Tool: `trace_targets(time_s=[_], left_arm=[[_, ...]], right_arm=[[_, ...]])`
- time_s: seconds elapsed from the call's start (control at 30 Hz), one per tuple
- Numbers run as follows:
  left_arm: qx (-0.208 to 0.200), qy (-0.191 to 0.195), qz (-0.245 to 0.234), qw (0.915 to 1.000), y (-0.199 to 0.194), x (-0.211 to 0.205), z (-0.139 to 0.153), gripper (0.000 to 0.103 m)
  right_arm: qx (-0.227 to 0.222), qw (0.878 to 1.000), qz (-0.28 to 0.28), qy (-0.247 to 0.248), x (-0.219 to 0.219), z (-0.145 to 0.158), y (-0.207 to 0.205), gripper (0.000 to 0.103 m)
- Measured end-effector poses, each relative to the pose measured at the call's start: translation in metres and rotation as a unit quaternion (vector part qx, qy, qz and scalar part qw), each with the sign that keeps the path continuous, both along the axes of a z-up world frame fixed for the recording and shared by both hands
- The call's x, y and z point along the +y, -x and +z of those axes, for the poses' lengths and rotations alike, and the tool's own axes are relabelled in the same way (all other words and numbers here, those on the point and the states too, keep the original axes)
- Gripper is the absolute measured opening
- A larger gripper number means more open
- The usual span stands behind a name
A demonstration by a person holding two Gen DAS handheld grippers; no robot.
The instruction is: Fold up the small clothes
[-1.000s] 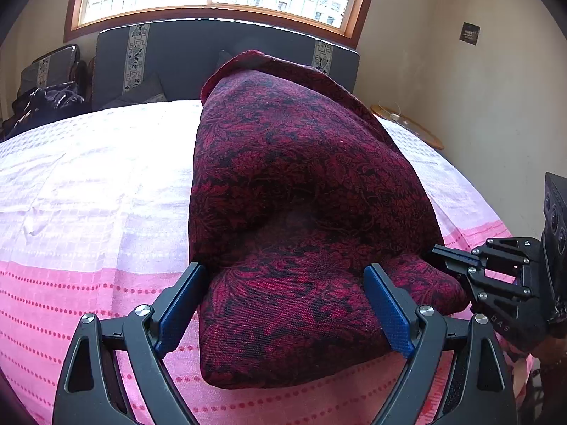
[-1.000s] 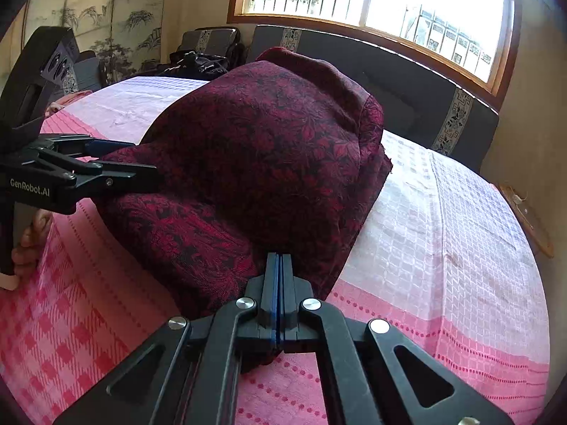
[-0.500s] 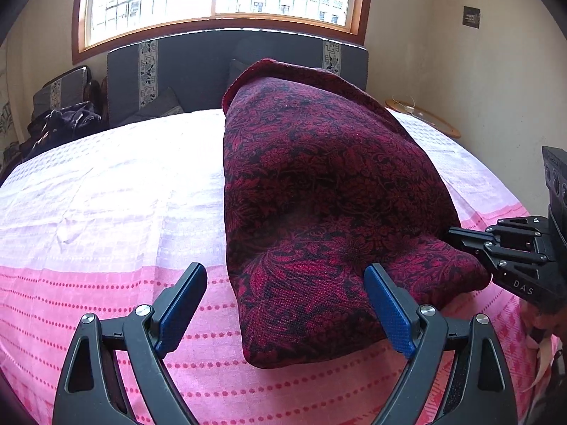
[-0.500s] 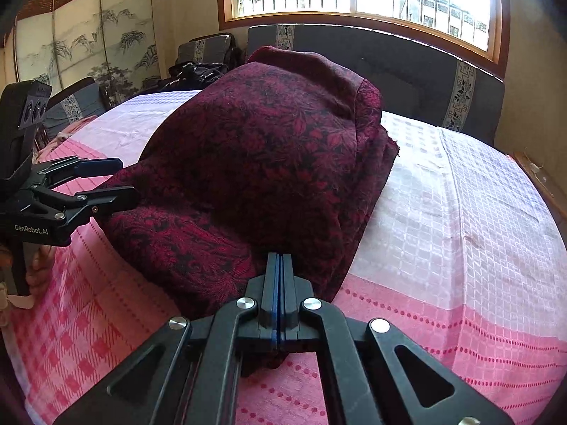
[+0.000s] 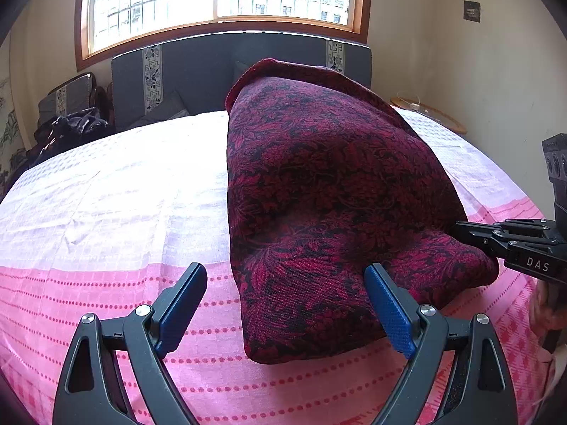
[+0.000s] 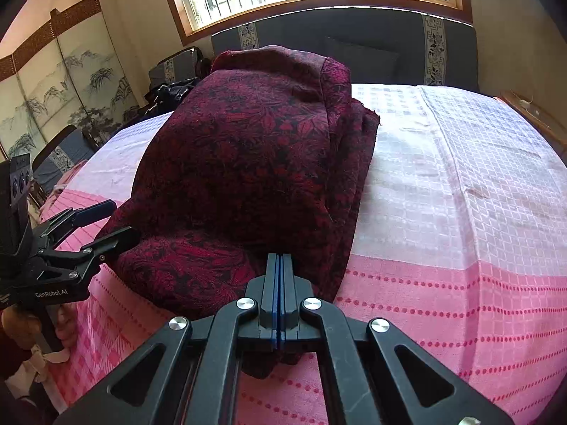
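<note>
Pink woven bedspread (image 5: 106, 212), humped red-black floral cloth (image 5: 319, 194), left tool (image 5: 283, 304) agape, right tool (image 6: 280, 276) pinching its edge.

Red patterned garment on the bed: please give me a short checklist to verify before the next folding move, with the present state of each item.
1. Right gripper shut, its tips at the red patterned garment's near edge: ok; whether cloth is pinched, cannot tell.
2. Left gripper open, pads not pressing the cloth: ok.
3. Garment lies flat: not ok, it bulges high in the middle.
4. Garment lies wholly on the pink bedcover: ok.
5. Bare cover beside the garment for the fold: ok.
</note>
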State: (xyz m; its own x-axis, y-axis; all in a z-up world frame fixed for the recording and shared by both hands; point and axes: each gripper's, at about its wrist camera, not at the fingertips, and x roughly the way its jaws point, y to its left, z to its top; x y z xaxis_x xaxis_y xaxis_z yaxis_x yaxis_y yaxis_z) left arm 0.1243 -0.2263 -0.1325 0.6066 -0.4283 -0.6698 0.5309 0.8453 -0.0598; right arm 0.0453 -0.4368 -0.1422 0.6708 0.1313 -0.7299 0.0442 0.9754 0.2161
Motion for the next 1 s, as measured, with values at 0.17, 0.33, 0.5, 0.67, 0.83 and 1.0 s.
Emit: trace_targets(time_s=[0.17,0.33,0.5,0.67,0.83,1.0], left_arm=[[-0.004,-0.005,0.002,1.0000,0.001,-0.001,0.000,0.091],[-0.014,-0.011,0.003,0.9998,0.004,-0.002,0.002,0.091],[-0.031,-0.026,0.000,0.9992,0.009,-0.005,0.005,0.091],[-0.062,-0.053,-0.008,0.9967,0.018,-0.008,0.013,0.091],[-0.073,-0.067,-0.011,0.9950,0.021,-0.008,0.018,0.091],[-0.080,-0.063,-0.006,0.9948,0.021,-0.001,0.028,0.091]], right_arm=[[0.006,1.000,-0.011,-0.013,-0.002,0.000,0.000,0.000],[0.006,0.999,-0.023,-0.024,-0.002,-0.001,0.001,0.000],[0.007,0.999,-0.028,-0.023,0.001,0.000,0.002,0.000],[0.009,0.999,-0.030,-0.029,0.002,0.000,0.004,0.000],[0.007,0.999,-0.034,-0.034,0.001,-0.001,0.005,0.000],[0.005,0.999,-0.034,-0.037,0.001,-0.001,0.005,0.000]])
